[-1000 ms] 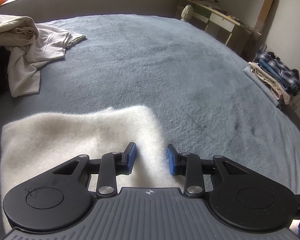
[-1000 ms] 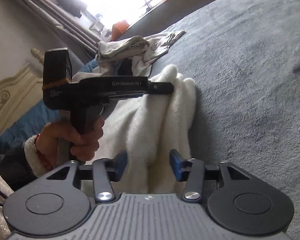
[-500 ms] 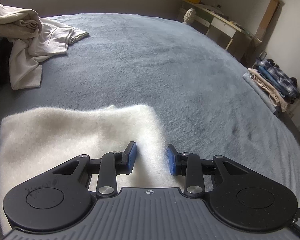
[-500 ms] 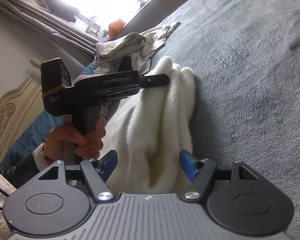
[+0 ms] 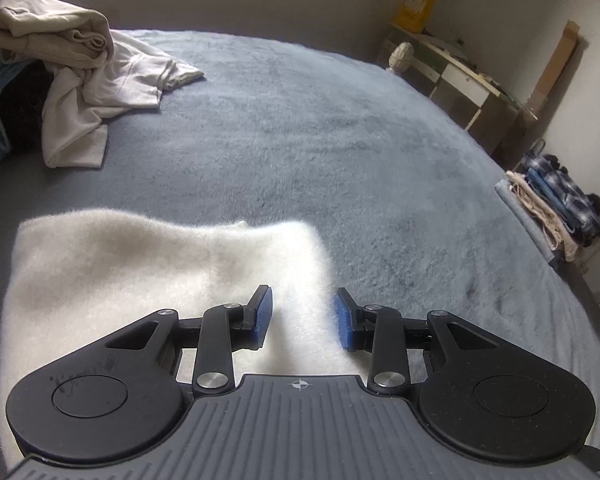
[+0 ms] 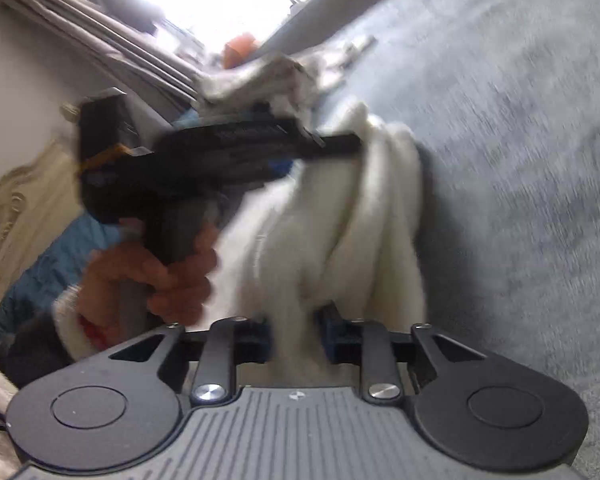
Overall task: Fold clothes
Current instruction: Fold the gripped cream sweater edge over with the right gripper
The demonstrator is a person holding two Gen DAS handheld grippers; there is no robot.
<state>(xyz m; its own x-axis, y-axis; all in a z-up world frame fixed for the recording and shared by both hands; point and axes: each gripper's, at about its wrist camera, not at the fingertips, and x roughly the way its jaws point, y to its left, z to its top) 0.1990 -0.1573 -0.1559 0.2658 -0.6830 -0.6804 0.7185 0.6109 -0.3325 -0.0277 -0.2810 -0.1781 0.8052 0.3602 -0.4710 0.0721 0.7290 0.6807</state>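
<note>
Garment: a white fleecy garment (image 5: 148,276) lies on the grey bed cover (image 5: 340,152), at the near left of the bed in the left wrist view, spread flat with its long axis running left to right.
Look: thick, plush, bright white; in the right wrist view (image 6: 352,232) it bunches into soft vertical folds.
Left gripper (image 5: 302,317): jaws stand apart over the garment's right end, a gap between the blue pads and nothing visibly pinched in its own view (seen side-on from the right wrist (image 6: 340,142), its tip reaches the bunched top, but the blur hides any contact).
Right gripper (image 6: 298,338): its jaws have just been closing, and fleece sits squeezed between the pads, so it grips the garment.
Key relation: the cloth runs away ahead of the right gripper toward the left one; the right hand has it.
Elsewhere: a heap of beige clothes (image 5: 80,80) far left; folded clothes (image 5: 556,204) at the right edge.
</note>
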